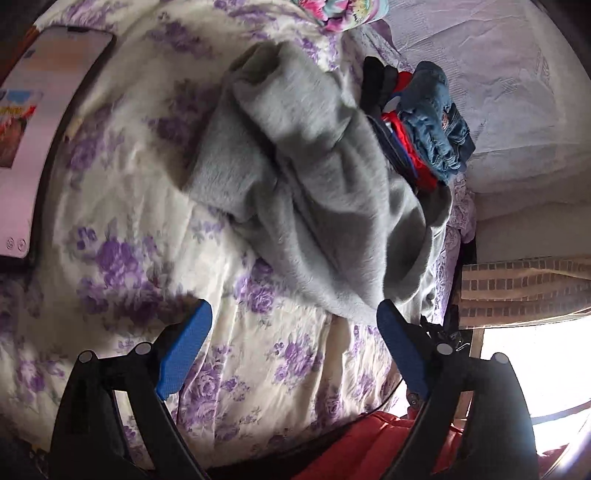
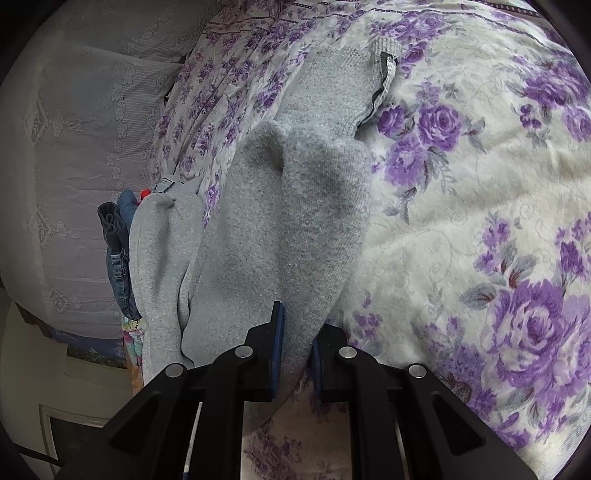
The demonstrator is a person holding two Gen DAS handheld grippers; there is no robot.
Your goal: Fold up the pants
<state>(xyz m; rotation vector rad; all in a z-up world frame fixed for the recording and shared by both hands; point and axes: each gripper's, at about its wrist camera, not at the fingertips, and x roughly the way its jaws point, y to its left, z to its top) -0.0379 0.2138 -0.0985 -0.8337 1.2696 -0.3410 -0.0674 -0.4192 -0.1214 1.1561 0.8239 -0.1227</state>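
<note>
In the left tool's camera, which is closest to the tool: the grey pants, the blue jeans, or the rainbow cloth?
1. Grey pants, just ahead of the left tool.
2. Blue jeans, beyond them, right.
3. Rainbow cloth, top edge, farthest.

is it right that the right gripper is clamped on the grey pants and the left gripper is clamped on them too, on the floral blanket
Not quite. The right gripper is shut on the grey pants, but the left gripper is open: the left wrist view shows its blue fingers spread wide with nothing between them. The pants do lie on the floral blanket.
</note>
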